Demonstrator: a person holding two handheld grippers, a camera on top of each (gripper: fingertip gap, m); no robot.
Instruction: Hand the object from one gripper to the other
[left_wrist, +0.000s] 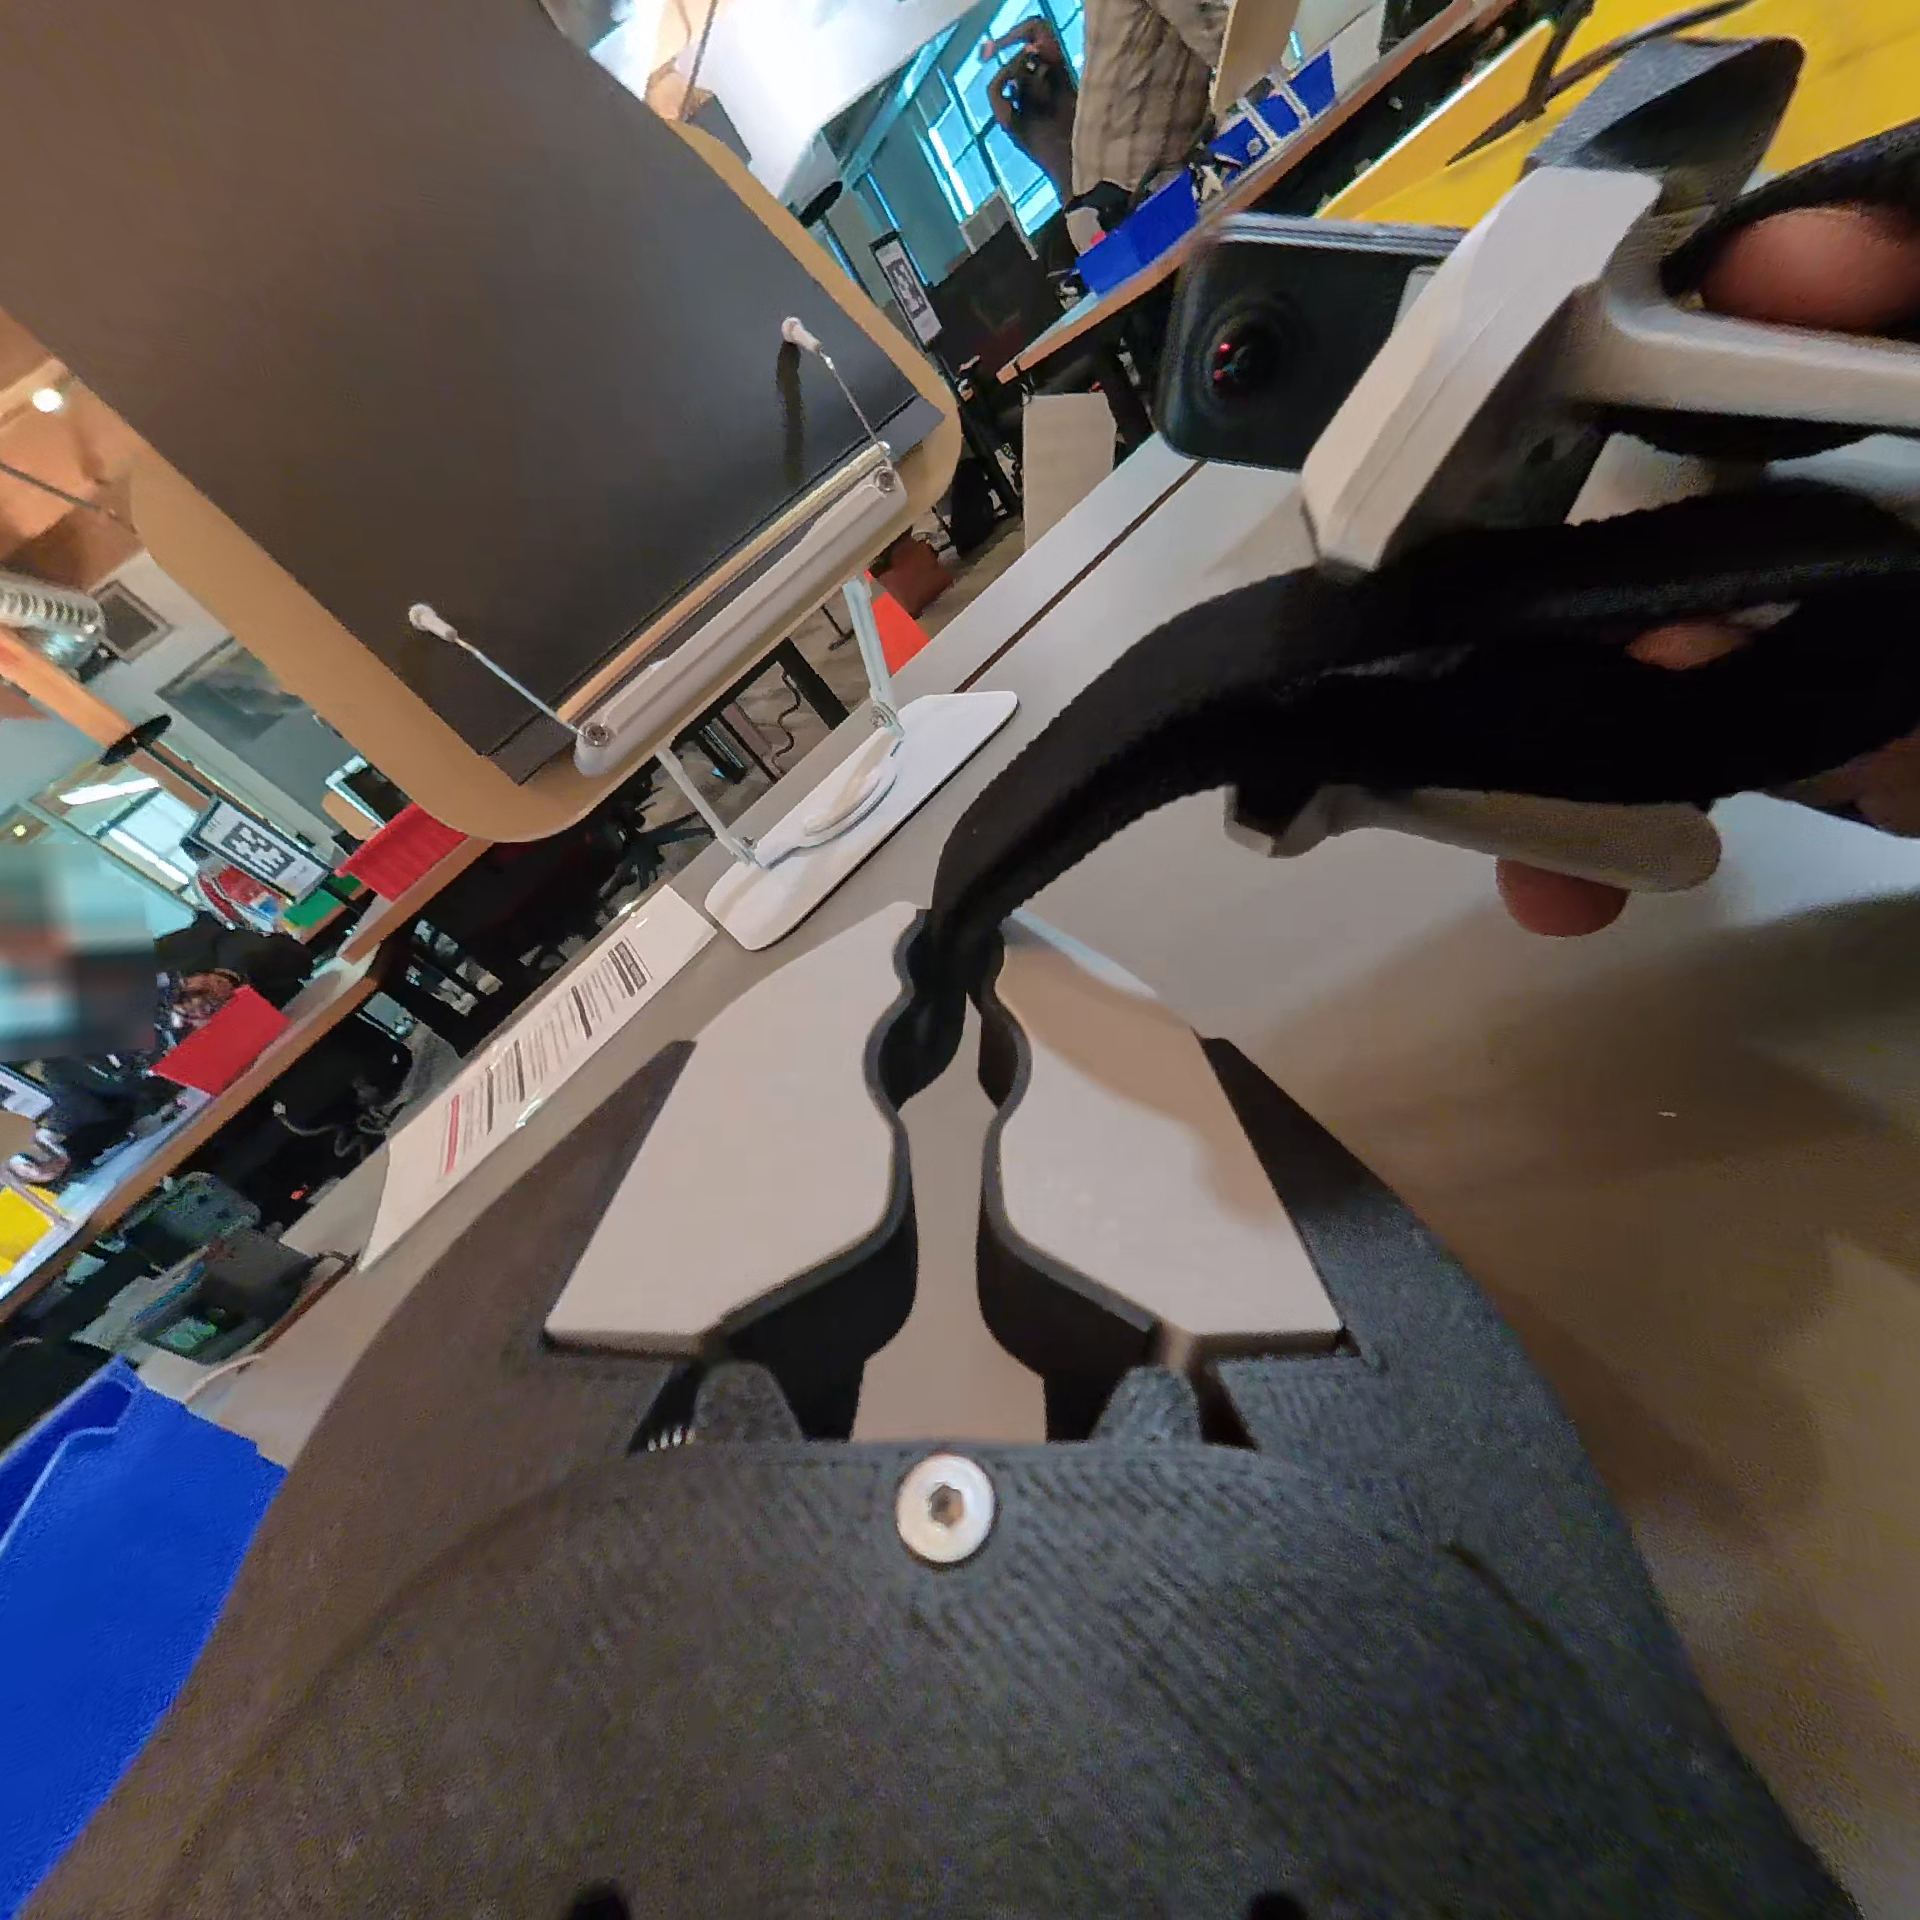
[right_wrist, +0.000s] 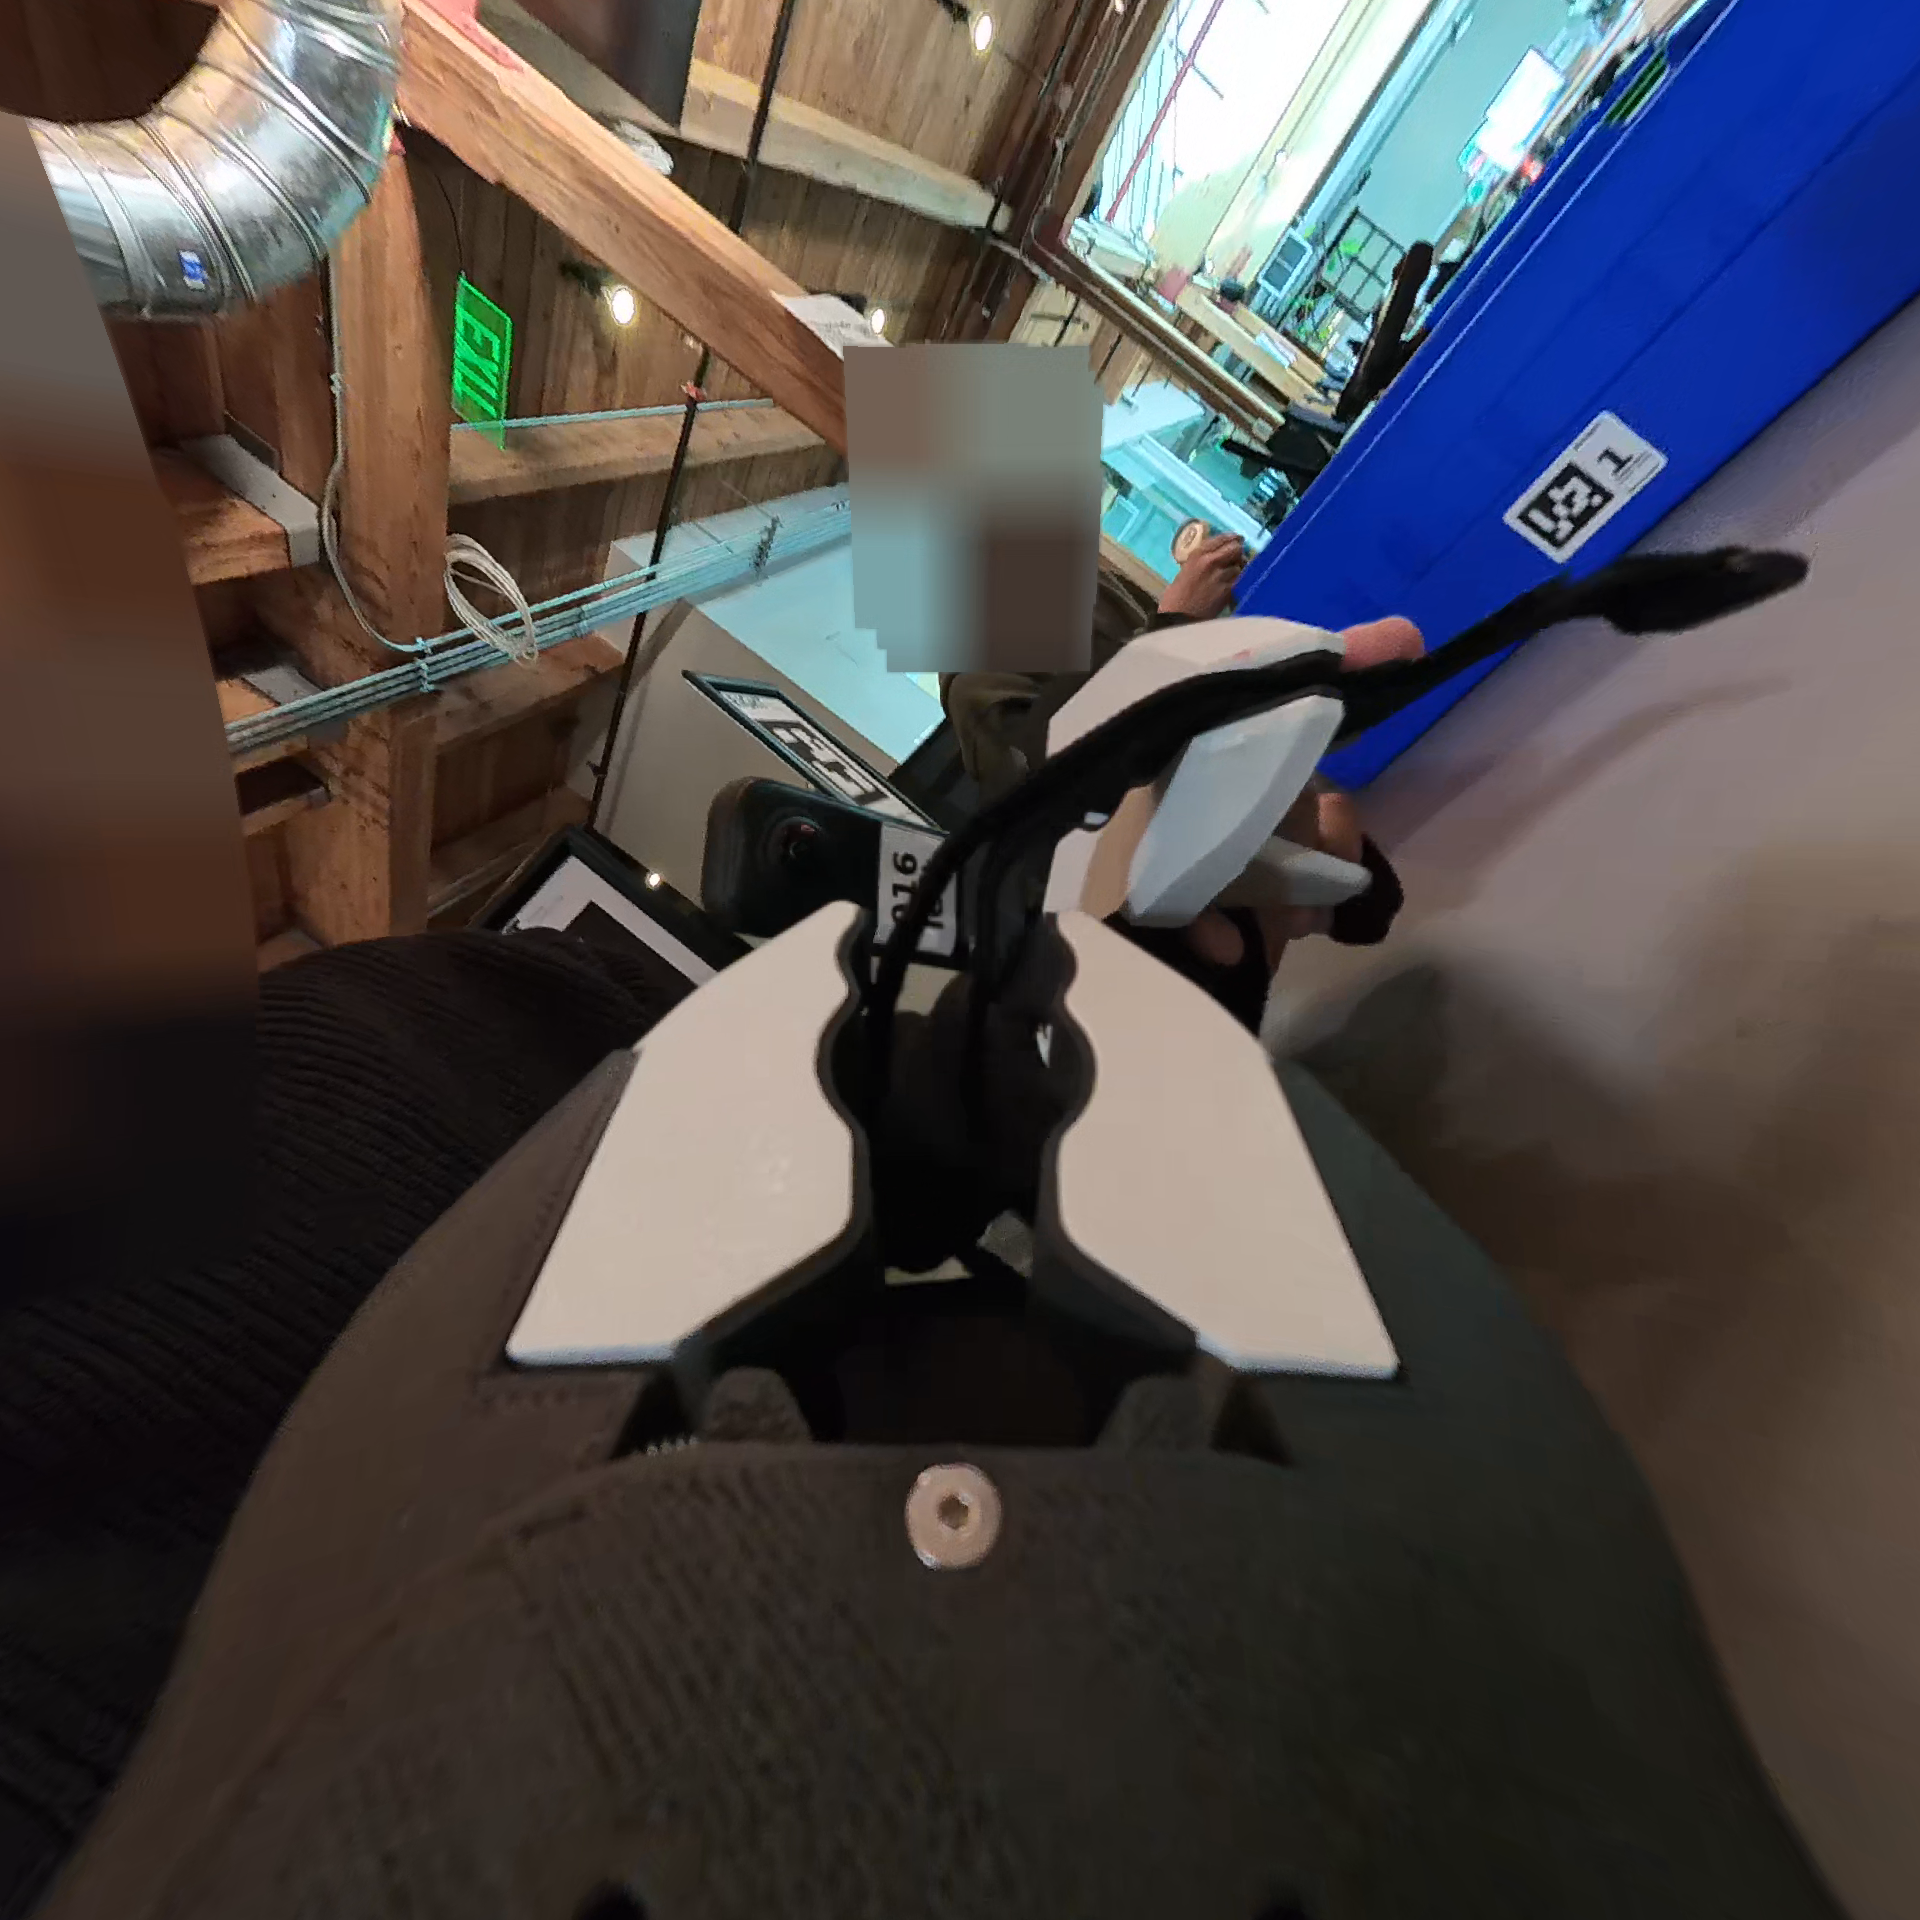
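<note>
One black strap (left_wrist: 1226, 717) is the object in play, a flat band of webbing that bends in an arc. In the left wrist view one end of it is bunched and pinched between the tips of the left gripper (left_wrist: 951, 997), whose two fingers are pressed together on it; from there the band rises and runs off to the right, toward the other gripper's grey body (left_wrist: 1455, 364) with its single camera lens and the gloved hand (left_wrist: 1766, 582) holding it.

In the right wrist view the strap (right_wrist: 1039, 769) passes between the two white fingers of the right gripper (right_wrist: 961, 997), which stand spread with a clear gap; whether they touch the band I cannot tell. It loops up over the left gripper (right_wrist: 1205, 769) straight ahead and its free end (right_wrist: 1704, 592) hangs out to the right, in front of one blue bin (right_wrist: 1621, 343).

Round about: one grey tabletop (left_wrist: 1195, 582), one dark board on a white stand (left_wrist: 862, 810), one printed sheet (left_wrist: 540, 1070), one blue bin (left_wrist: 94, 1621) at the lower left
</note>
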